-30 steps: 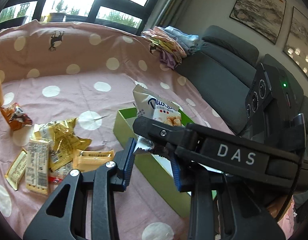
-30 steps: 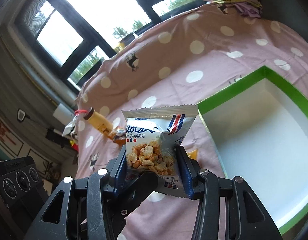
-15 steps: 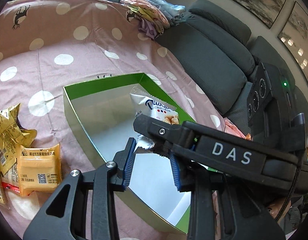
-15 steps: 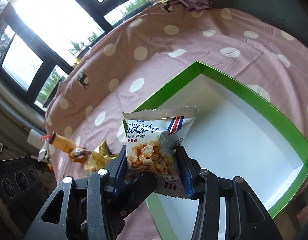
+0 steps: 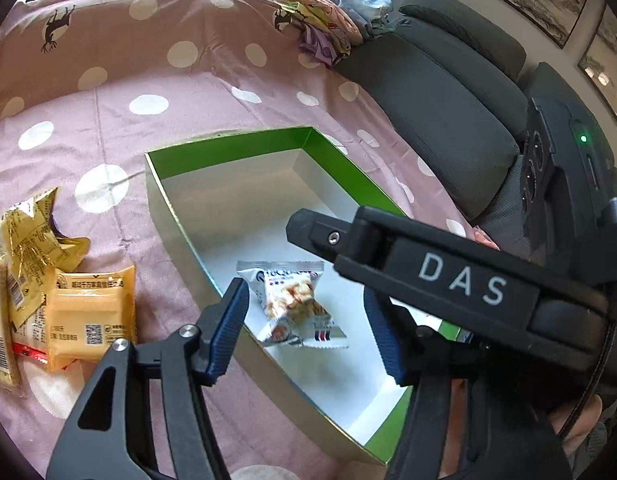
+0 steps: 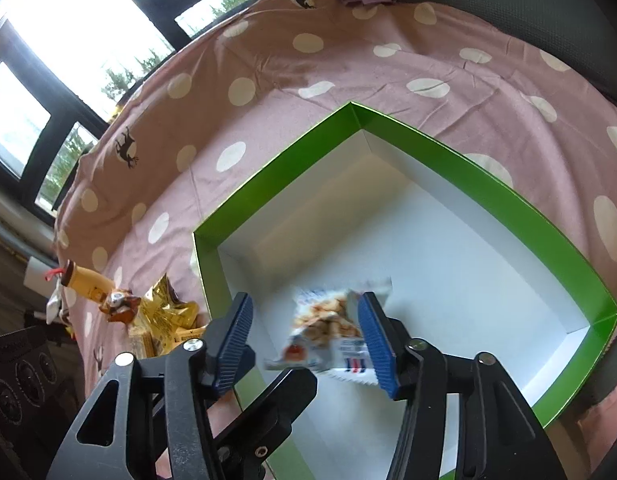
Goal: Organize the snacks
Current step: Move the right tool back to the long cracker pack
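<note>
A white snack packet (image 5: 294,310) printed with puffed bites lies on the white floor of the green-rimmed box (image 5: 228,148). My left gripper (image 5: 306,332) hovers just above it, jaws opening, blue pads apart on either side and not pressing it. In the right wrist view the same packet (image 6: 328,324) is blurred, loose between the spread pads of my right gripper (image 6: 304,342), whose jaws are also opening over the box (image 6: 276,172). The right gripper's black body (image 5: 460,284) crosses the left wrist view.
Yellow and gold snack packets (image 5: 88,312) lie on the pink dotted cloth (image 5: 108,92) left of the box. A small yellow bottle (image 6: 84,284) lies farther left. Folded clothes (image 5: 328,20) and a grey sofa (image 5: 448,112) sit behind.
Both grippers carried the packet from above the cloth to over the box while shut on it. Their jaws have since spread and the packet has dropped onto the box floor.
</note>
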Tool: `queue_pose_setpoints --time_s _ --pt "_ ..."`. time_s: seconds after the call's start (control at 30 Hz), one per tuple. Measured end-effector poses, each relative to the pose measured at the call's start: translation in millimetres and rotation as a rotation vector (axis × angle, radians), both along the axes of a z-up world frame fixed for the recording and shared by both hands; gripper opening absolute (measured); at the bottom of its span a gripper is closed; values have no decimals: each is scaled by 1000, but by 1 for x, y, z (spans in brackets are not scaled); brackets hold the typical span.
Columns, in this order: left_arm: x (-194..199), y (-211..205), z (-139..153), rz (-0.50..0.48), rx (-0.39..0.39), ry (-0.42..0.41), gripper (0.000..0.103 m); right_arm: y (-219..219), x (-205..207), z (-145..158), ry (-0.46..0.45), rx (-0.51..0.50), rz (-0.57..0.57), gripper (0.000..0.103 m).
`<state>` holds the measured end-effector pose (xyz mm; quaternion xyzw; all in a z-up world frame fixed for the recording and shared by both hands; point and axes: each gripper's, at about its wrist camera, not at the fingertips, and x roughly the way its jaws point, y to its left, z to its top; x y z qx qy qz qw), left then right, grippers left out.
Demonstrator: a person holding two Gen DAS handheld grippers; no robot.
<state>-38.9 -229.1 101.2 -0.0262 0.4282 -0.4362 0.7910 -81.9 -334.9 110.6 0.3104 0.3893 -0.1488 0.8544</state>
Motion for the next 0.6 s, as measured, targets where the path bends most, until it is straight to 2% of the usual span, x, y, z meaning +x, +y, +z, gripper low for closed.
queue_pose_setpoints --time_s 0.07,0.13,0.17,0.2,0.23,0.3,0.43,0.6 --pt "-1 12 7 29 3 -23 73 3 -2 6 -22 -24 3 66" --pt "-2 29 15 70 1 -53 76 7 -2 11 -37 -43 8 66" --pt "-1 39 20 97 2 -66 78 10 -2 14 -46 -54 11 68" --pt "0 50 24 129 1 -77 79 12 -2 16 -53 -64 14 76" --pt "1 61 28 163 0 -88 82 15 -2 18 -62 -73 19 79" --pt "2 89 33 245 10 -104 90 22 -2 23 -89 -88 35 82" --pt "1 152 34 465 95 -146 91 38 3 32 -132 -81 95 82" --pt "2 223 10 678 136 -82 91 69 17 35 -149 -77 189 86"
